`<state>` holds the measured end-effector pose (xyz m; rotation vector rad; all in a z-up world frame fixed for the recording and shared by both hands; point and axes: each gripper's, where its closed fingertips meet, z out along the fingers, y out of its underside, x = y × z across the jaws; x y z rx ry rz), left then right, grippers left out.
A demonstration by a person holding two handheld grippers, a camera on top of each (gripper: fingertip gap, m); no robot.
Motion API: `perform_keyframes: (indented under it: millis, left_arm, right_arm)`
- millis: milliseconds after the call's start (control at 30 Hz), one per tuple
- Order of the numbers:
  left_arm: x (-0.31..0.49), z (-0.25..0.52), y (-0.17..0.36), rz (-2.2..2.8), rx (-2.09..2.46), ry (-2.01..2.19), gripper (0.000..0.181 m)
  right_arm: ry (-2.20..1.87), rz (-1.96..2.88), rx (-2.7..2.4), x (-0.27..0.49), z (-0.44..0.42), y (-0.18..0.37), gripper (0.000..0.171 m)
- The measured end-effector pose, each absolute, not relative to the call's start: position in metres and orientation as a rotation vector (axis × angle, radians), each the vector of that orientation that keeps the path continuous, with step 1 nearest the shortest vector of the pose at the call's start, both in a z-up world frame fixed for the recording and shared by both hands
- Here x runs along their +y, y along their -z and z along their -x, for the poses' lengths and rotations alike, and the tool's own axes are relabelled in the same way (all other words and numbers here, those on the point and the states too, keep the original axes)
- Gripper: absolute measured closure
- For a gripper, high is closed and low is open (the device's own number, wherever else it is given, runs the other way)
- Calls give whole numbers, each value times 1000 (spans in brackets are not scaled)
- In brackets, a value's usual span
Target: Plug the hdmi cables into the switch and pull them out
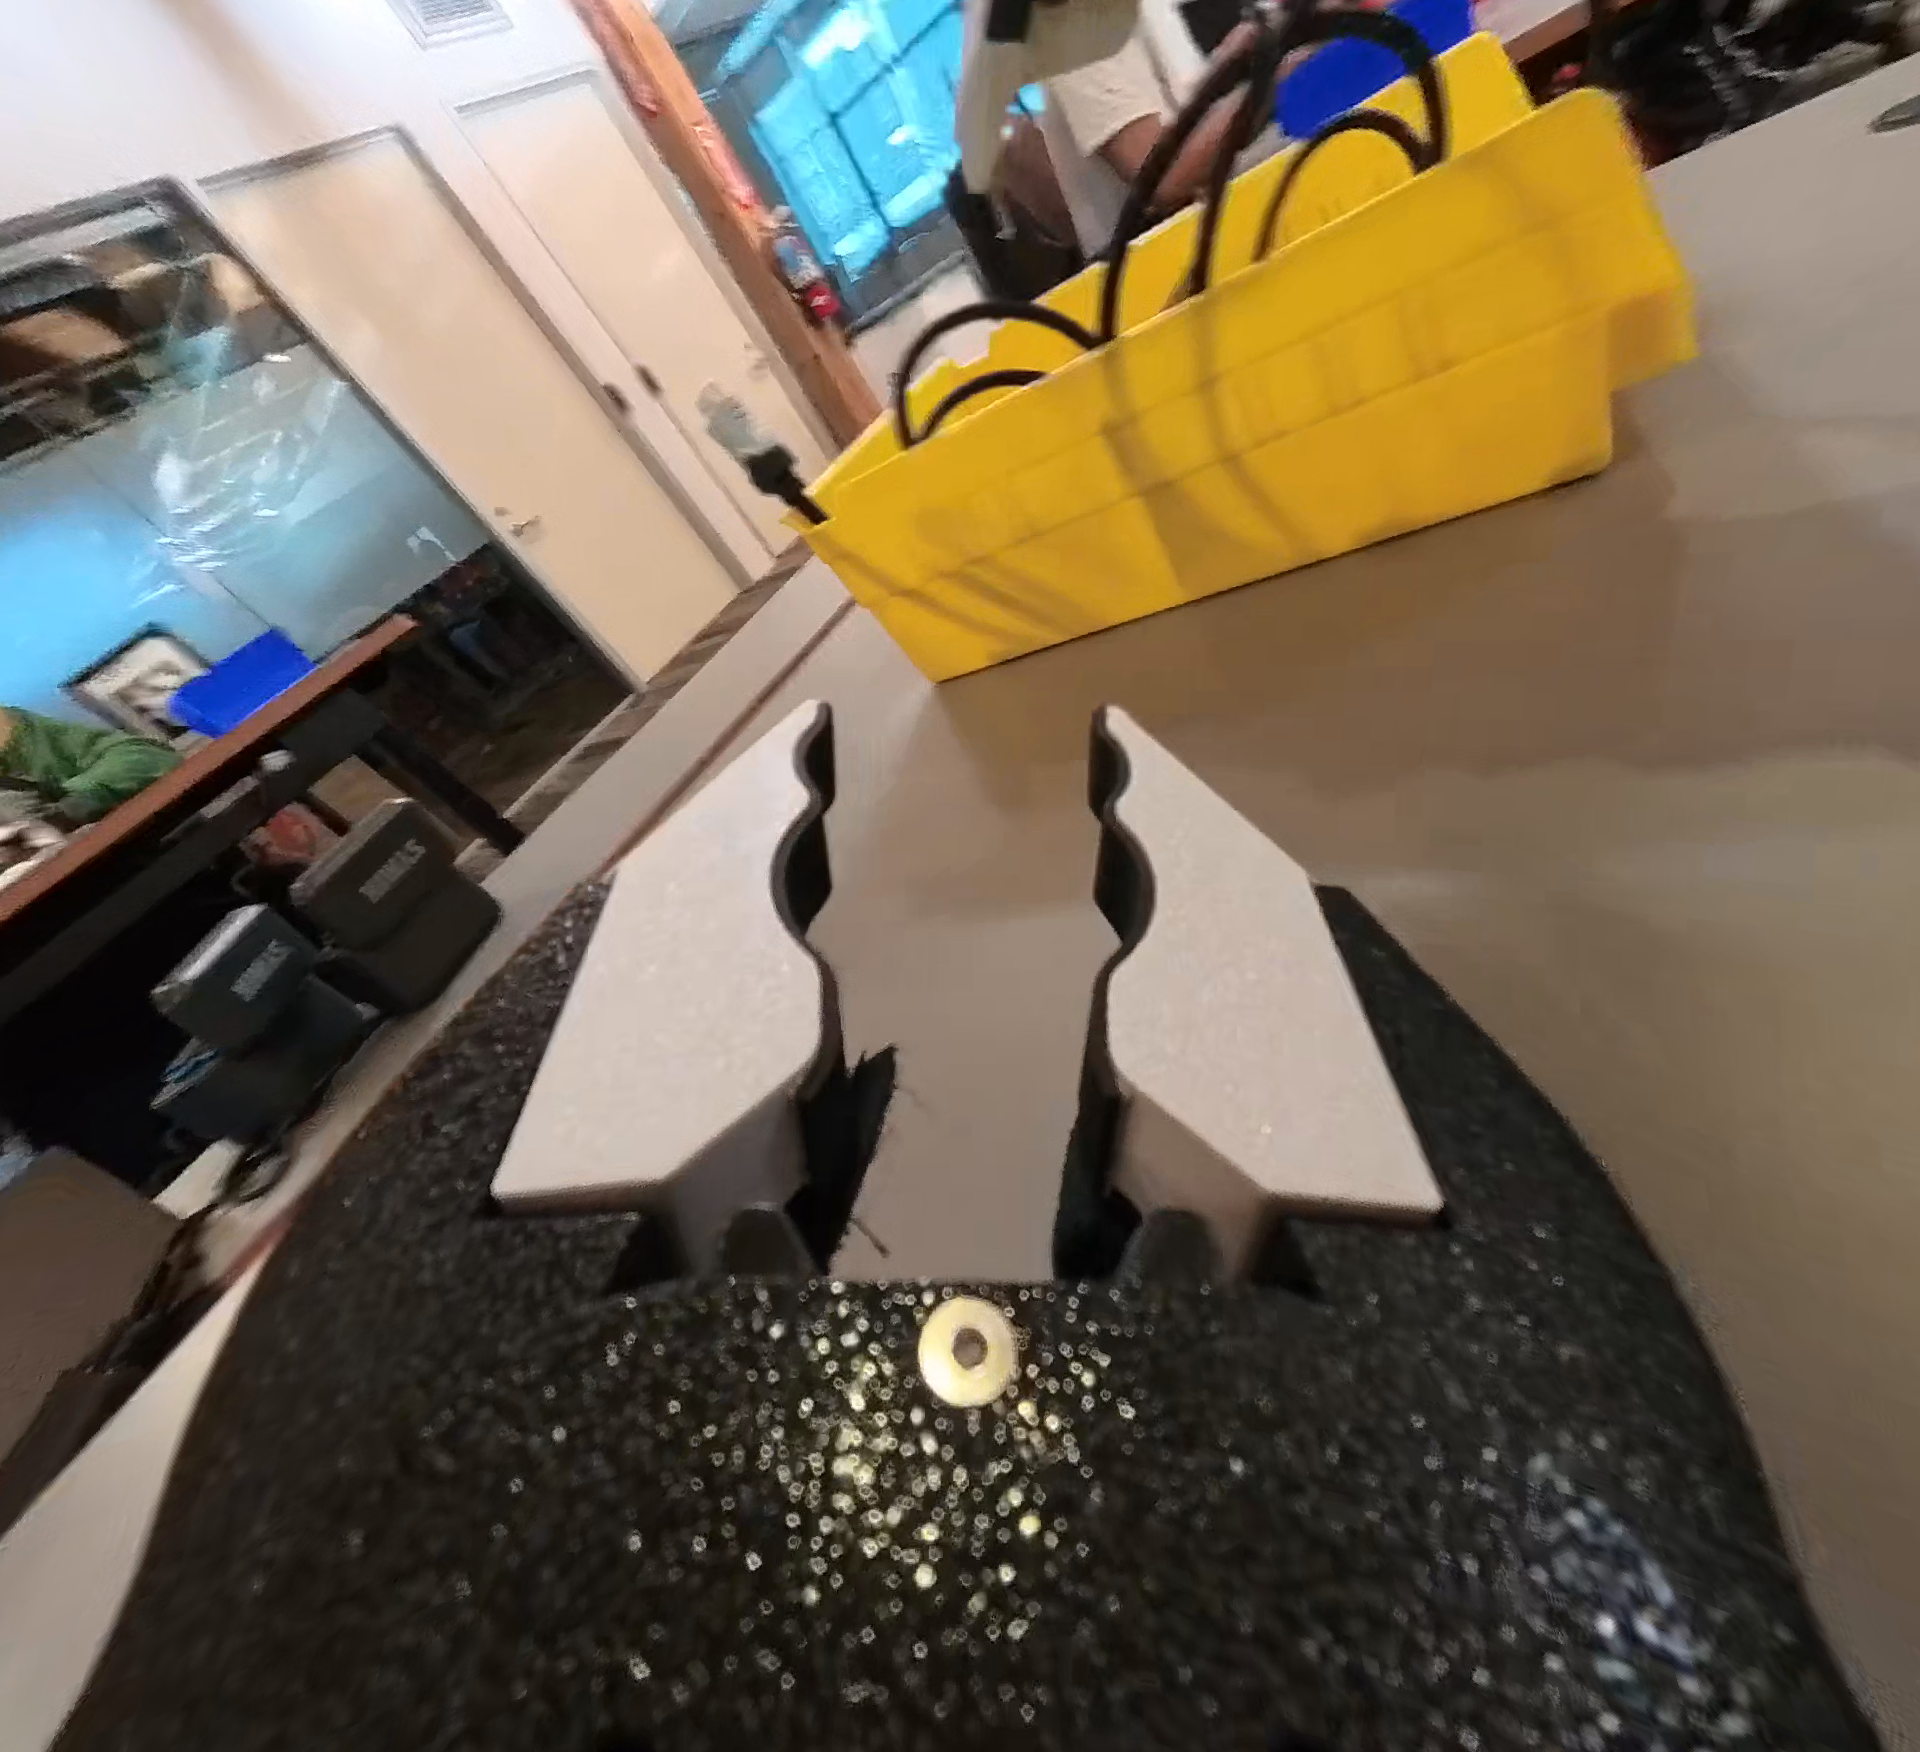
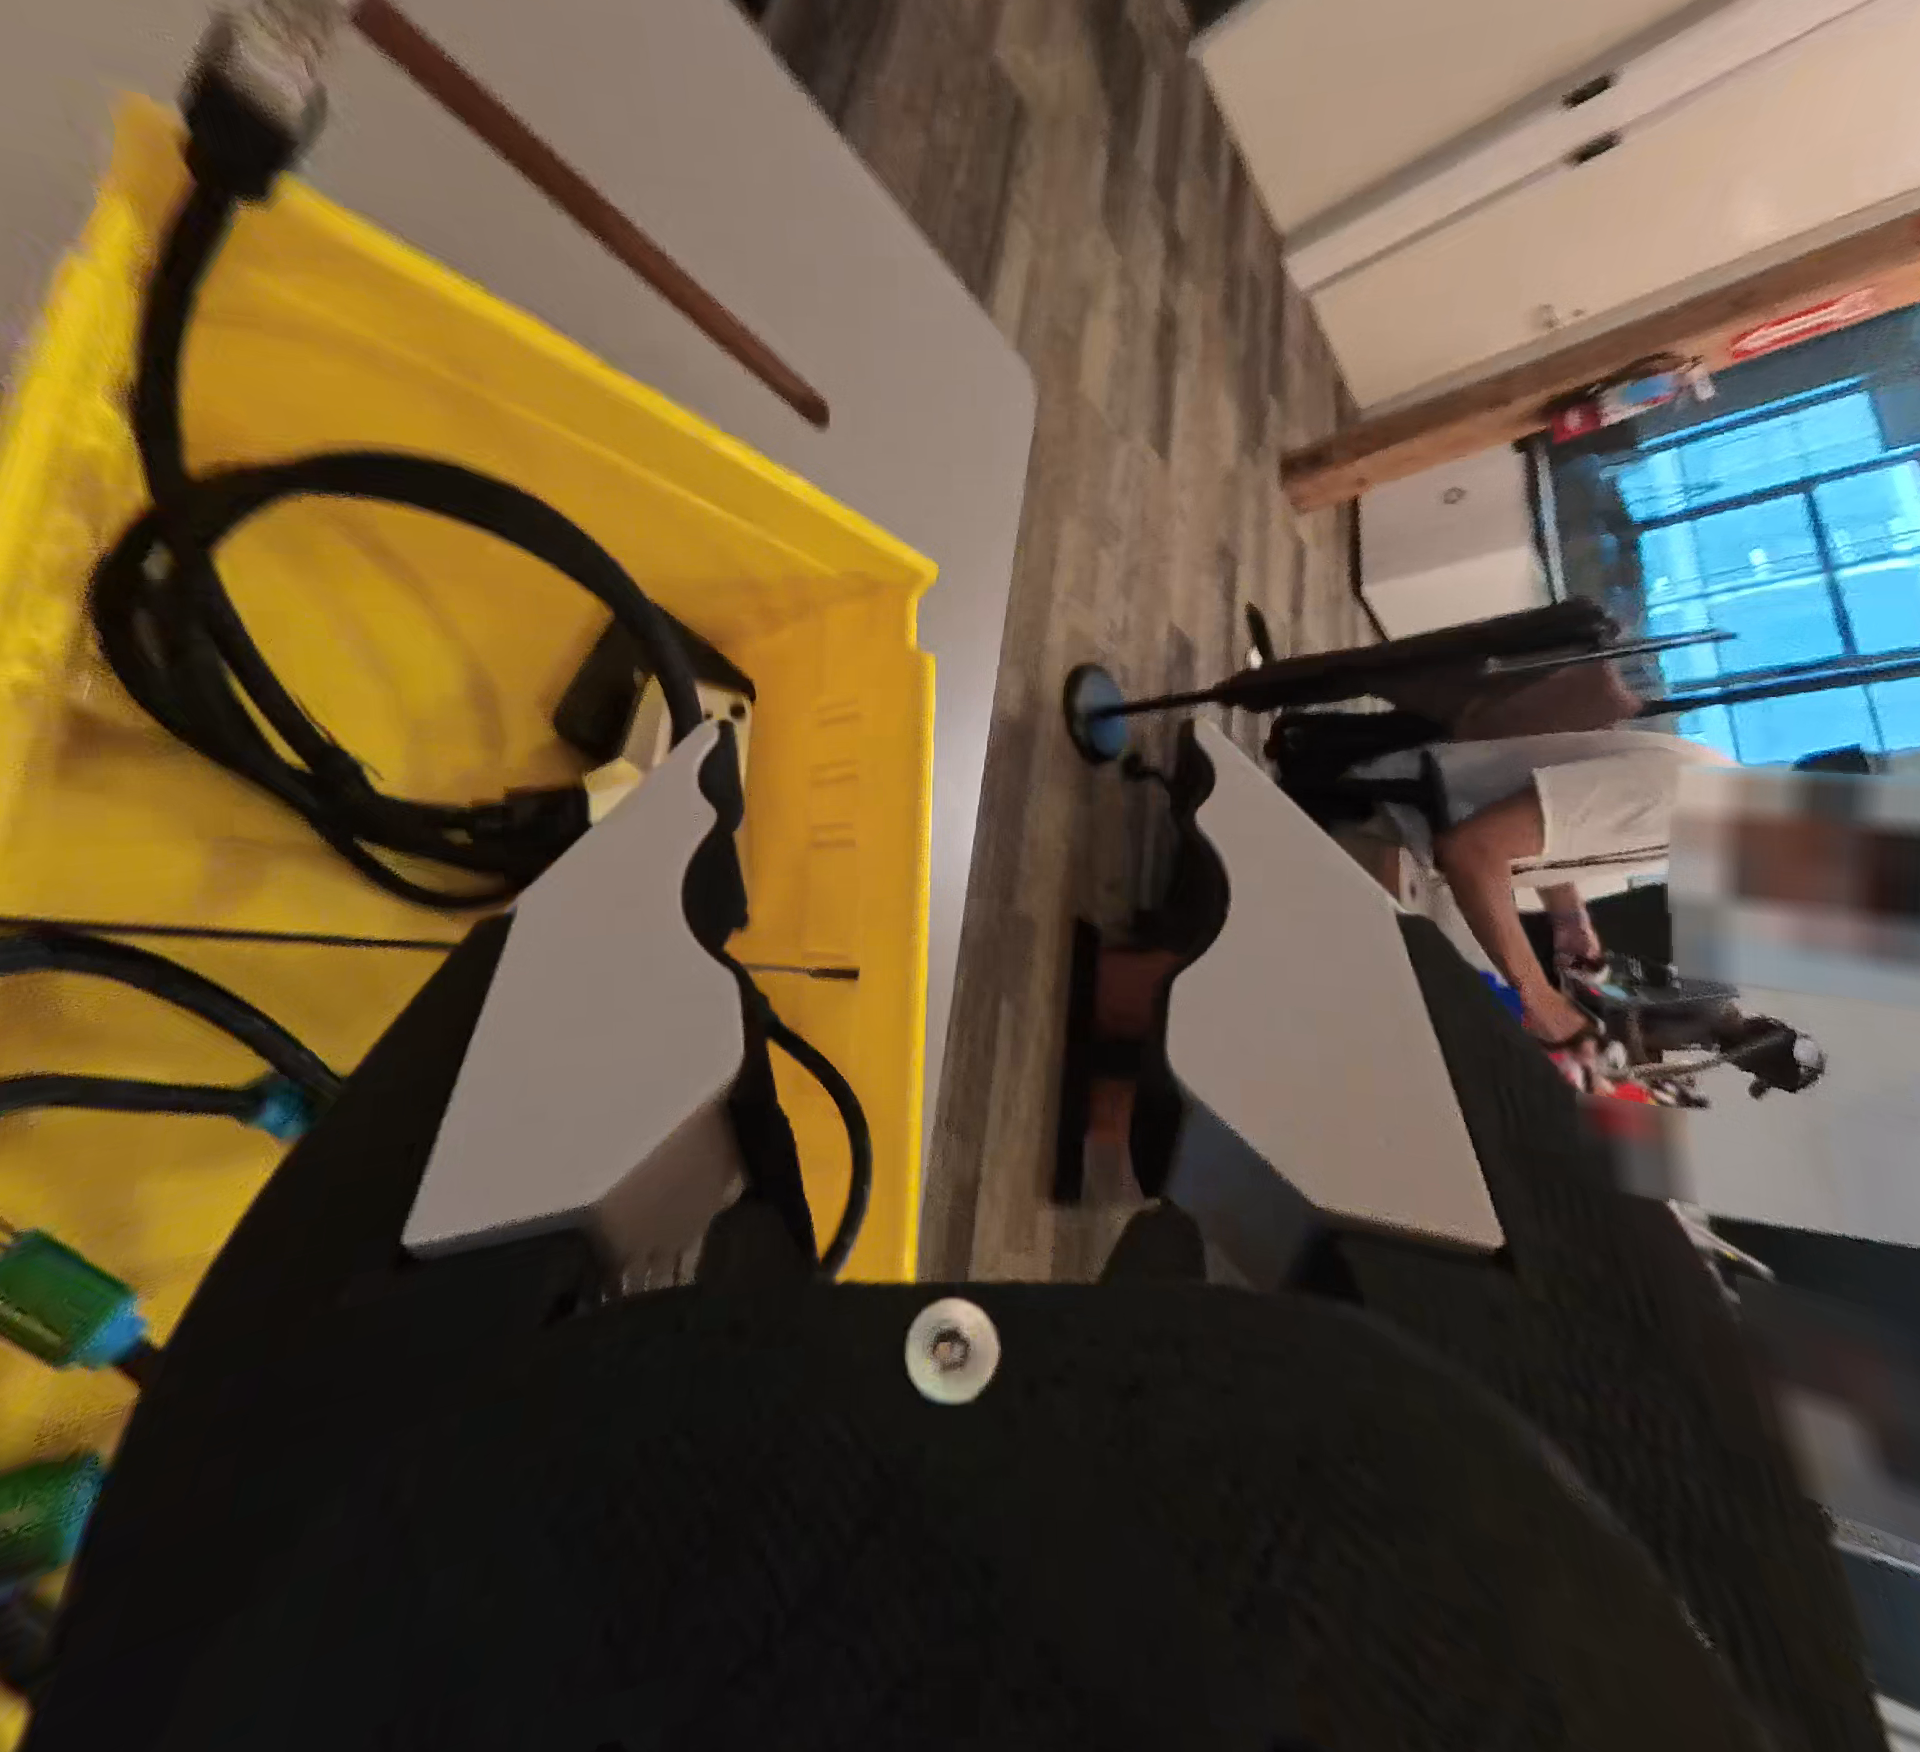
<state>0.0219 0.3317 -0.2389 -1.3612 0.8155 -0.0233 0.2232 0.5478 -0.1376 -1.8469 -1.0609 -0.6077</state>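
In the yellow bin (image 2: 852,497), coiled HDMI cables (image 2: 208,653).

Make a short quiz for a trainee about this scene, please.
1. True or false: the left gripper holds a cable.
2. What colour is the bin with the cables?
3. The plug sticking out over the bin's corner is: A) gripped, B) free, C) on the floor.

Key: 1 false, it is open and empty over the table. 2 yellow. 3 B.
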Motion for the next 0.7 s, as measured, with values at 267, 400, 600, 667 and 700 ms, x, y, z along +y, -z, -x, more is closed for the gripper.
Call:
perform_keyframes:
  millis: [267,400,600,667,700]
  left_arm:
    - [345,59,207,1339,450,-145,116]
    - [343,112,206,1391,260,-181,90]
    - [336,162,207,1424,91,-199,67]
    - [338,166,211,1447,73,-209,64]
    - [339,168,213,1458,71,-229,64]
  right_arm:
    - [-125,1460,-945,428,-48,107,94]
    - [-213,1312,-920,401,10,149,93]
    - [-376,1355,-634,407,18,209,96]
    - [-314,1356,-643,412,14,218,96]
    - [-273,1333,-631,413,9,216,96]
